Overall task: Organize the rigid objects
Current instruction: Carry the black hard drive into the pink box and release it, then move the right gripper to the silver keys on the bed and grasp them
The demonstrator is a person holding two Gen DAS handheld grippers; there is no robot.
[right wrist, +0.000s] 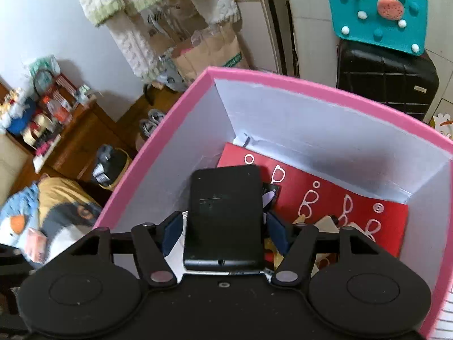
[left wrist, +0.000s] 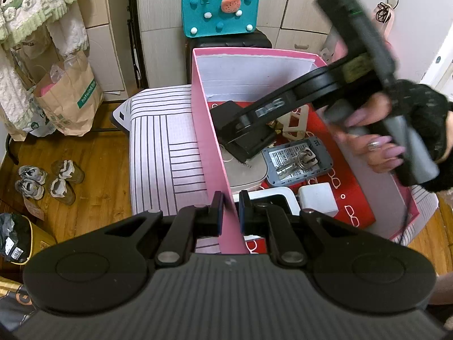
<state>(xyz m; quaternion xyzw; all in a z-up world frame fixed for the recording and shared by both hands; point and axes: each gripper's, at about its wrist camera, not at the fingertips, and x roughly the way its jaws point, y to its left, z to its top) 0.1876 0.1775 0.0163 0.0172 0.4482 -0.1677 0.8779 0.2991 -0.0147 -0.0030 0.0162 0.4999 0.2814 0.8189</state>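
Left gripper (left wrist: 229,208): fingers pressed together on the near wall of the pink box (left wrist: 208,130), one pad outside the wall, one inside.
Right gripper (right wrist: 223,233): lowered inside the box; fingers (right wrist: 171,233) spread wide, flanking a black flat device (right wrist: 225,218); pad contact with its edges not discernible.
Right hand (left wrist: 396,133): wrapped around the grey handle, black lace cuff at the wrist.
Pink box: open-topped, white inside, resting on a striped cushion (left wrist: 161,147).
Box floor: red sheet with white spectacle motifs (right wrist: 325,198).
Box contents, left wrist view: grey device with keys on top (left wrist: 294,161), white charger block (left wrist: 318,199), flat beige case (left wrist: 247,174), pale wooden stand (left wrist: 296,124).
Black flat device: in the left part of the box, close to the left wall, lying over the red sheet.
Surroundings: teal felt bag (left wrist: 219,8) on a black suitcase (right wrist: 388,82) behind the box; paper bag (left wrist: 70,96) and shoes (left wrist: 48,177) on the wooden floor.
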